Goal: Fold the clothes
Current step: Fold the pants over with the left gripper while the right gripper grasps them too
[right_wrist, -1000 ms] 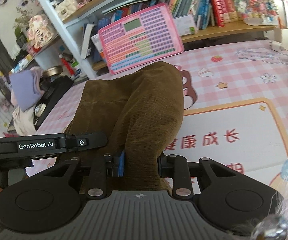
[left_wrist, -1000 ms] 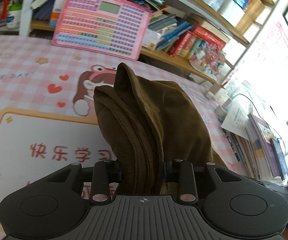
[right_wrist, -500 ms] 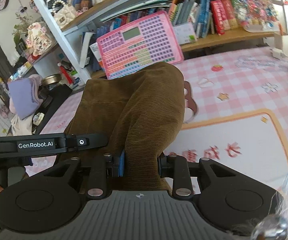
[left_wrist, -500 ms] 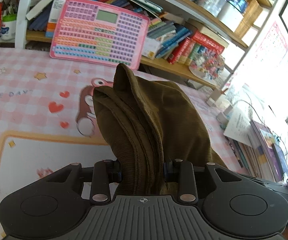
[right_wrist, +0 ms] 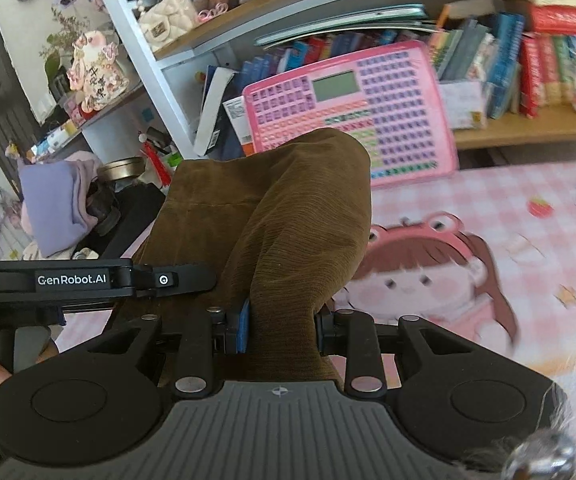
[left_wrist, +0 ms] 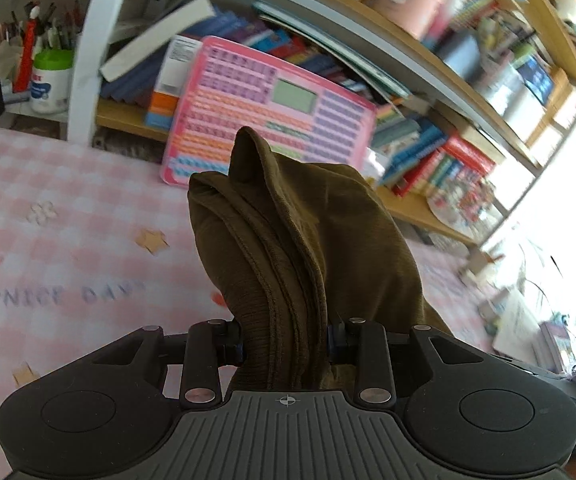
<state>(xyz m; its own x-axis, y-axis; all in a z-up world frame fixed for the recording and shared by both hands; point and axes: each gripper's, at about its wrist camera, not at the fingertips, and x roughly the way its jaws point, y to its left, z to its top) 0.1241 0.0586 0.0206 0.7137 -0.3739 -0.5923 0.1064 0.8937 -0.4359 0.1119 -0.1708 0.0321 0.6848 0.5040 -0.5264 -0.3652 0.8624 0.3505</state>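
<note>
Left hand-held gripper (left_wrist: 283,344) clamped on bunched brown cloth (left_wrist: 300,240), several layers between pads; right hand-held gripper (right_wrist: 279,330) likewise clamped on same cloth (right_wrist: 271,216), corduroy-ribbed. Cloth held up off pink mat (left_wrist: 67,248) on worktop, draped forward over both grippers. Beyond: pink toy tablet (left_wrist: 263,108) leaning against bookshelf (left_wrist: 428,64). Step, judged: carrying gripped edge across for a fold. Next calls for lowering both ends evenly onto mat, edges aligned, then letting go
</note>
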